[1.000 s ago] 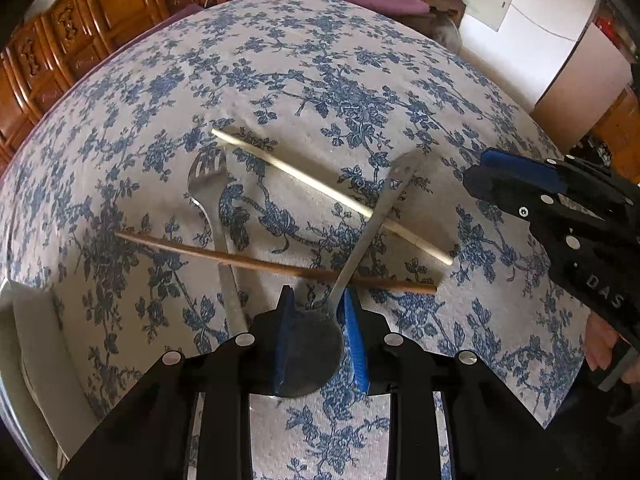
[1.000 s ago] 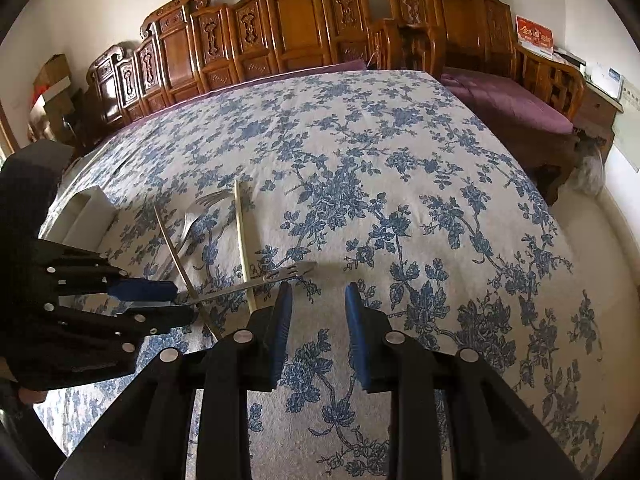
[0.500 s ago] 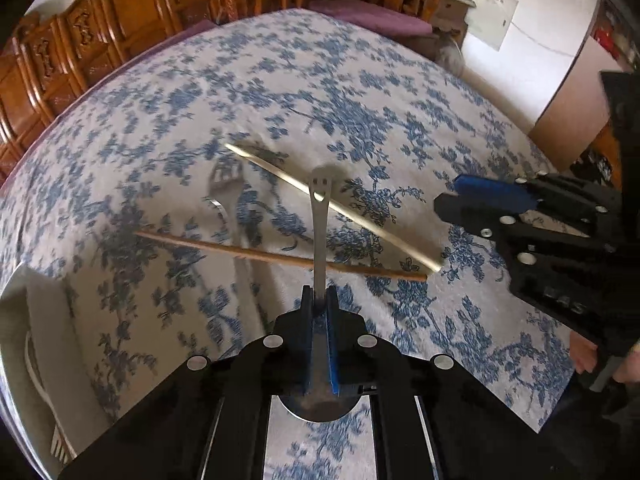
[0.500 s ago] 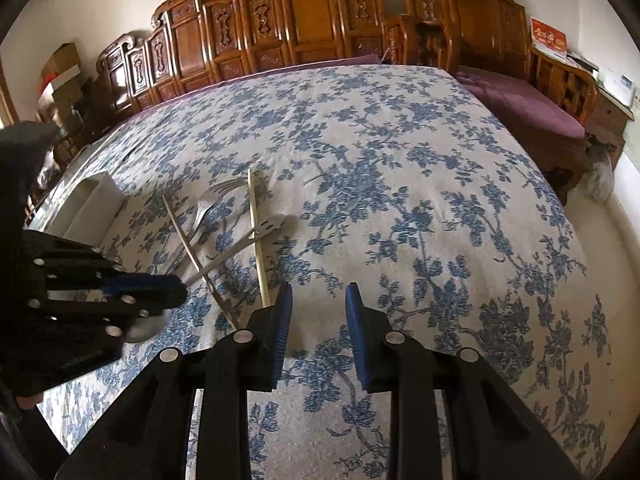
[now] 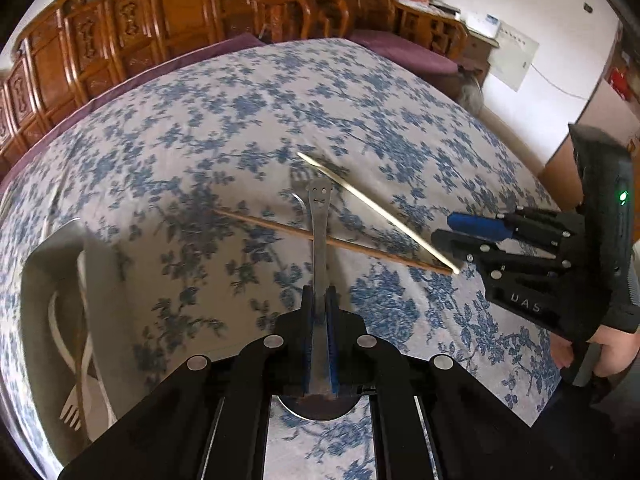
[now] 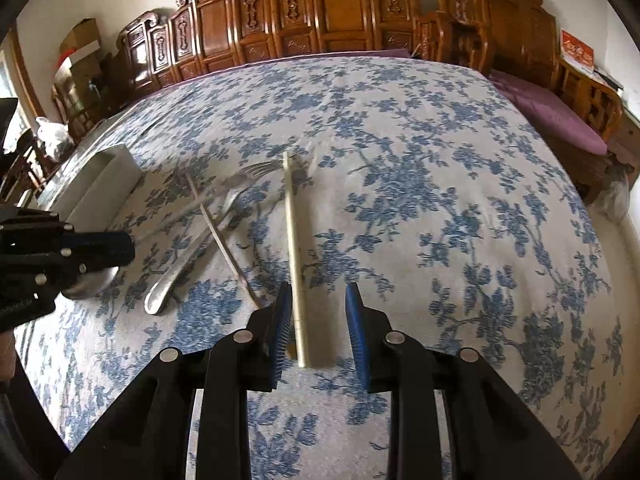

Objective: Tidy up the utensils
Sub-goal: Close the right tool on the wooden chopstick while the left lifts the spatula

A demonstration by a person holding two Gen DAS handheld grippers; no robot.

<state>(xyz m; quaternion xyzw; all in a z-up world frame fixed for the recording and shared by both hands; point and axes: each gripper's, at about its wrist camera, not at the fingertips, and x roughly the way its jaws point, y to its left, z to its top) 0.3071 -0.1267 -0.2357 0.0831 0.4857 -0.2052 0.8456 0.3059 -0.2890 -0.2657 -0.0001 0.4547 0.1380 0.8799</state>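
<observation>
My left gripper (image 5: 319,300) is shut on a steel spoon (image 5: 320,240), held above the cloth with its smiley-face handle pointing forward. Below it lie a brown chopstick (image 5: 280,226), a pale chopstick (image 5: 376,208) and a steel fork (image 5: 297,184) partly hidden by the spoon. My right gripper (image 6: 319,312) is open, low over the near end of the pale chopstick (image 6: 294,240), which lies between its fingers. The fork (image 6: 192,248) and brown chopstick (image 6: 222,240) lie to its left.
A white utensil tray (image 5: 52,280) at the left holds white plastic utensils, one a fork (image 5: 72,412); it also shows in the right wrist view (image 6: 100,184). Carved wooden chairs (image 6: 320,12) ring the floral-clothed table (image 6: 440,200).
My left gripper has closed on the spoon, lifted it off the table and swung left toward the tray. My right gripper has moved forward over the pale chopstick's end.
</observation>
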